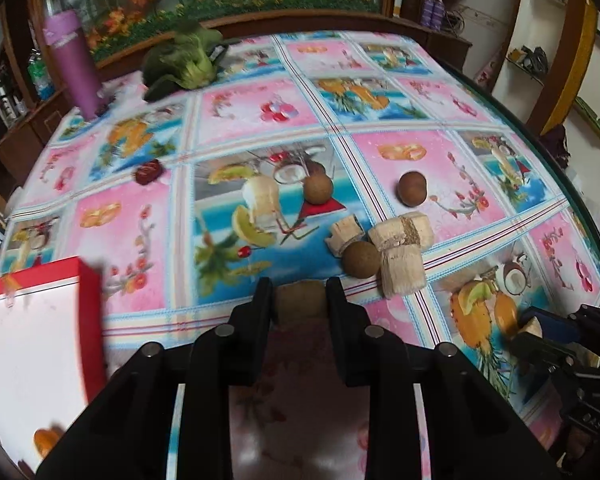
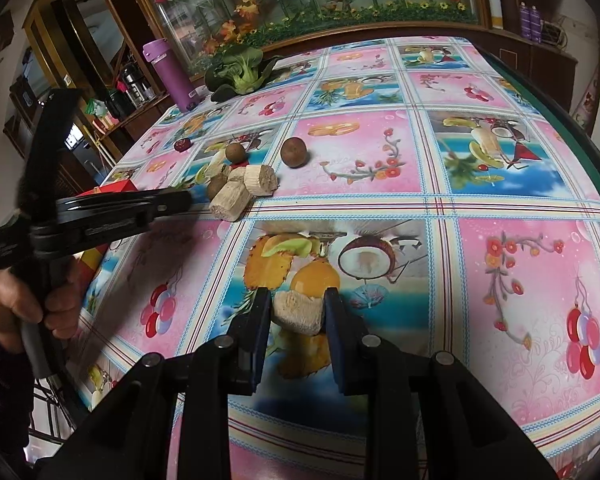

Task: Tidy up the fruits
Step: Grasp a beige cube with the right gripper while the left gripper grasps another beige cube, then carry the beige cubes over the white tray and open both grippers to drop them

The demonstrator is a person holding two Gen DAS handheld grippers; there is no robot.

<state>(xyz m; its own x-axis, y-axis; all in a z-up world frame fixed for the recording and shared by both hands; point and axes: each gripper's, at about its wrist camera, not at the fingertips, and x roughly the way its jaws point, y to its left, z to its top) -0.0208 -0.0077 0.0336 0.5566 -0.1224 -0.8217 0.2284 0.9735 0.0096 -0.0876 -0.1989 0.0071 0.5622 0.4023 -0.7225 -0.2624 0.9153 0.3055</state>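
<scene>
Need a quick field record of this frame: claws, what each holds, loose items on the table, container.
left claw: shut on a round brown fruit
right claw: shut on a pale cut chunk
loose round brown fruits: three
loose pale chunks: three, clustered around the nearest round fruit
red fruit: alone, far left
red box: open, near left edge
leafy vegetable: far side, beside purple bottle
surface: table under a fruit-print cloth
</scene>
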